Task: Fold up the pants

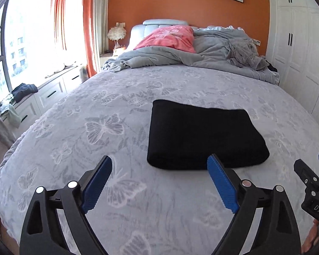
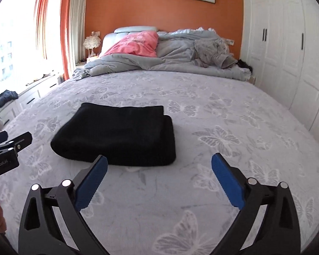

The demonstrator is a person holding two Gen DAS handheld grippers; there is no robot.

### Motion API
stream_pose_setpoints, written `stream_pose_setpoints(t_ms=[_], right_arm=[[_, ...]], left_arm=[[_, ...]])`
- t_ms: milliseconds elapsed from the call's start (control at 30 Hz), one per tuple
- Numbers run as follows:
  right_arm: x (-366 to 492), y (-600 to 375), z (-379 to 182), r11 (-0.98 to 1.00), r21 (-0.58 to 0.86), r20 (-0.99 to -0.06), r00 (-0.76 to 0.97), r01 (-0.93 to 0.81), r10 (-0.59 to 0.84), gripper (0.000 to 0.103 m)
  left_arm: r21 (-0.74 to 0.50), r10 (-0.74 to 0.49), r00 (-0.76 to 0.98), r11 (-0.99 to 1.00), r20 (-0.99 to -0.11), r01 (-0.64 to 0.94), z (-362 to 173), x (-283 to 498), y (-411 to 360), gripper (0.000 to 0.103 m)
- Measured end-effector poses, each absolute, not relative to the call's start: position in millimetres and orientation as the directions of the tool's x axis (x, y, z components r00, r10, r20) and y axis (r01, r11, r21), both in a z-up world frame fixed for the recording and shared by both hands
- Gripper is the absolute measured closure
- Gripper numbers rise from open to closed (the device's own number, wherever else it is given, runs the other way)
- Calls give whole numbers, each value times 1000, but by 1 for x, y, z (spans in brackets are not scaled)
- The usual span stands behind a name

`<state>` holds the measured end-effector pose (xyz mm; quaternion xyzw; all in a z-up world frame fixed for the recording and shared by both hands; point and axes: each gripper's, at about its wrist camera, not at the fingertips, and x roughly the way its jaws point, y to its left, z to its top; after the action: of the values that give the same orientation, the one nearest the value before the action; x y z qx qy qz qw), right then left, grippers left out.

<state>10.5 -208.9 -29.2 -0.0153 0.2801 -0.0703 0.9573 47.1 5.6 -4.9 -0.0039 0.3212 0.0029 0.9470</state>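
Left tongs (image 1: 159,163) hover spread wide and empty above the near edge of the bed (image 1: 74,127), their right blue pad (image 1: 221,182) just in front of the folded black pants (image 1: 204,133). Right tongs (image 2: 159,163) are likewise wide apart and hold nothing, their left pad at the bundle's near edge.

The pants (image 2: 117,133) lie as a compact rectangle on the butterfly-patterned cover, near the bed's near edge and roughly midway between its left and right sides. Stacked layers show at the bundle's right end in the right wrist view, so the folding looks finished or nearly so. What seems to remain is a check and a release. Done well, that means lifting both tongs straight up and away without brushing the top layer, since a snagged pad could drag a fold loose. If the right-hand layers need evening, a light press from above would suit better than a pinch.

Counted, from the left: one window seat with dark clothes (image 1: 24,89) on it, one bedside lamp (image 1: 116,34), one pair of pants, one pink pillow (image 1: 168,38), one rumpled grey duvet (image 1: 202,53) along the head edge, one wardrobe (image 1: 297,42) on the right, and two tongs.
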Motion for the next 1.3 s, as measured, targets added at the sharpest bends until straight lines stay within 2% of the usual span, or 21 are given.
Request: stream_pose_setpoints(t_ms=[100, 167, 267, 500, 833, 1133, 1300], right_arm=[[0, -204, -47, 997, -8, -587, 807, 80, -69, 7], [-6, -202, -53, 997, 7, -592, 804, 71, -53, 7], [-12, -203, -60, 997, 0, -590, 804, 83, -67, 7], [-9, -213, -72, 984, 92, -635, 770, 153, -61, 7], [-7, -209, -77, 988, 36, -645, 759, 153, -94, 7], [-14, -198, -75, 994, -12, -629, 771, 112, -95, 7], [-17, -196, -75, 994, -24, -627, 773, 104, -96, 7]], left_arm=[[62, 36, 772, 998, -635, 3, -38, 36, 1, 11], [70, 12, 756, 997, -655, 44, -50, 35, 1, 11], [70, 15, 785, 997, -620, 36, -59, 26, 12, 11], [104, 65, 787, 995, -614, -1, -70, 22, 25, 11], [134, 60, 801, 991, -595, 25, -71, 17, 17, 11], [36, 19, 804, 999, -595, 4, -66, 13, 22, 11], [41, 13, 803, 999, -595, 14, -67, 10, 20, 11]])
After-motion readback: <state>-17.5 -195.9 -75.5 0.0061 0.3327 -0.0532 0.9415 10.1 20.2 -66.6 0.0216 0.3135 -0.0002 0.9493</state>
